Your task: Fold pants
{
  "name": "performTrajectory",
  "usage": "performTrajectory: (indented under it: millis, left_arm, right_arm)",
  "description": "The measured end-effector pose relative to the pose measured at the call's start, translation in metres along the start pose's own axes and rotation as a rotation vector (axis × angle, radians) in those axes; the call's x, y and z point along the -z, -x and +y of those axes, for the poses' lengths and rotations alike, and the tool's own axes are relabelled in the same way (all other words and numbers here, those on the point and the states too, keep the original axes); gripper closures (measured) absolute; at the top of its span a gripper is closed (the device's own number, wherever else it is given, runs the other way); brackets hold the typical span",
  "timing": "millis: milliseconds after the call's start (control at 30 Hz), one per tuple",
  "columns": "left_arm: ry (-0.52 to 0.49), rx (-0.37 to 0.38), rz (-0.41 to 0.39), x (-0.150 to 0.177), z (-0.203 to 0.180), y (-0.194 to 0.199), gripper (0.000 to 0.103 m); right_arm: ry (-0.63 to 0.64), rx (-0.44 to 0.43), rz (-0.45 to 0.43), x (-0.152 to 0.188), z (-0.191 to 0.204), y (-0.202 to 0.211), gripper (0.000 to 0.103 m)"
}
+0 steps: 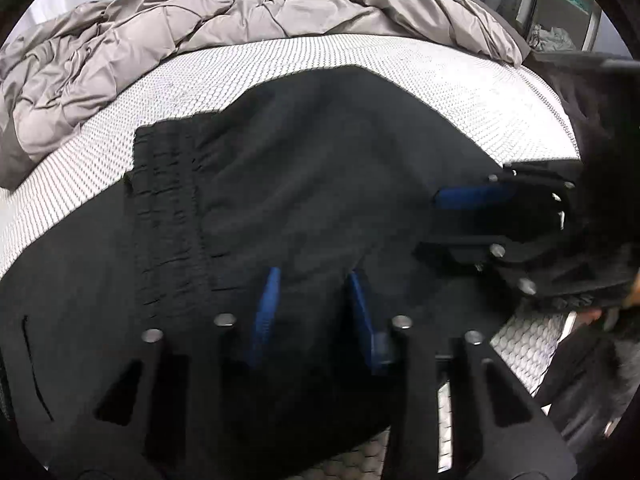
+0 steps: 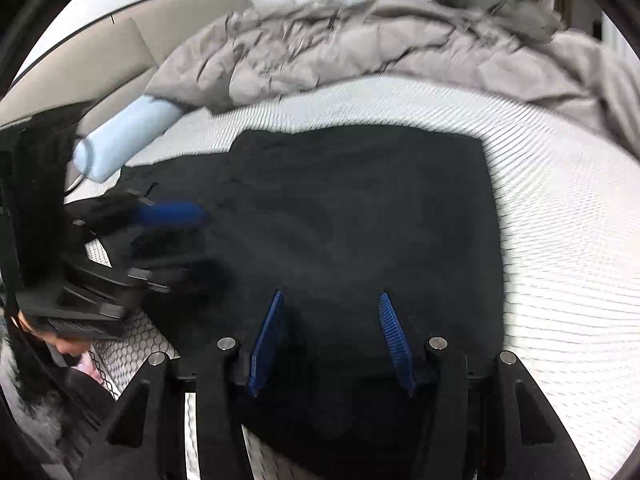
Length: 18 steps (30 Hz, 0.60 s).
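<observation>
Black pants (image 1: 304,168) lie flat on a white mattress (image 1: 460,76), folded over, with the ribbed waistband (image 1: 168,200) at the left. My left gripper (image 1: 314,276) is open, its blue pads just above the near part of the fabric. The right gripper (image 1: 436,220) enters from the right in this view, open over the cloth. In the right wrist view the pants (image 2: 360,208) fill the middle, my right gripper (image 2: 330,298) is open above their near edge, and the left gripper (image 2: 208,240) reaches in from the left, blurred.
A crumpled grey duvet (image 1: 200,28) is heaped along the far side of the mattress; it also shows in the right wrist view (image 2: 360,40). A pale blue roll (image 2: 124,144) lies at the far left. A shelf (image 1: 560,12) stands at the back right.
</observation>
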State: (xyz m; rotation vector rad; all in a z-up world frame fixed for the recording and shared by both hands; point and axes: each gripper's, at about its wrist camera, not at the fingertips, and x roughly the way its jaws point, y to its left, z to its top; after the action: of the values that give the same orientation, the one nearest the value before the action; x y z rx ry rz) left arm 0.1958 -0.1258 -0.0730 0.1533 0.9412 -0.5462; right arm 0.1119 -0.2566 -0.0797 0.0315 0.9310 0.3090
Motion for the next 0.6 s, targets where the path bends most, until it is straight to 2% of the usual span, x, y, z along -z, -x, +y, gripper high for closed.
performTrajectory:
  millis: [100,167,200,267,333,367,433,533,600]
  left_arm:
    - [0.040,0.048,-0.007,0.011,0.017,0.013,0.066]
    - [0.056,0.021,-0.002,0.021,0.025,0.018,0.066]
    - [0.055,0.011,-0.005,0.023,0.025,0.019,0.066]
    - [0.052,-0.035,-0.016,0.018,0.020,0.030,0.066]
    - [0.038,-0.020,-0.070,0.005,0.016,0.041,0.066]
    - [0.031,-0.023,-0.092,-0.007,0.013,0.042,0.066]
    - [0.023,-0.004,-0.062,-0.027,0.012,0.027,0.066]
    - [0.059,0.034,0.024,-0.031,0.021,-0.008,0.066]
    - [0.050,0.058,0.002,-0.024,0.027,-0.010,0.066]
  right_arm:
    - [0.075,0.106,0.016,0.001,-0.004,-0.003,0.052]
    - [0.074,0.240,0.016,0.008,-0.016,0.012,0.052]
    - [0.069,0.266,0.017,0.011,-0.020,0.015,0.052]
    - [0.040,0.247,0.004,0.014,-0.027,0.023,0.052]
    - [0.030,0.212,-0.043,0.006,-0.019,0.031,0.052]
    - [0.024,0.167,-0.061,-0.001,-0.013,0.027,0.052]
    - [0.005,0.060,-0.072,-0.022,-0.001,0.016,0.052]
    - [0.001,0.068,-0.009,-0.042,0.003,-0.016,0.052]
    - [0.019,0.097,0.050,-0.039,-0.003,-0.034,0.052]
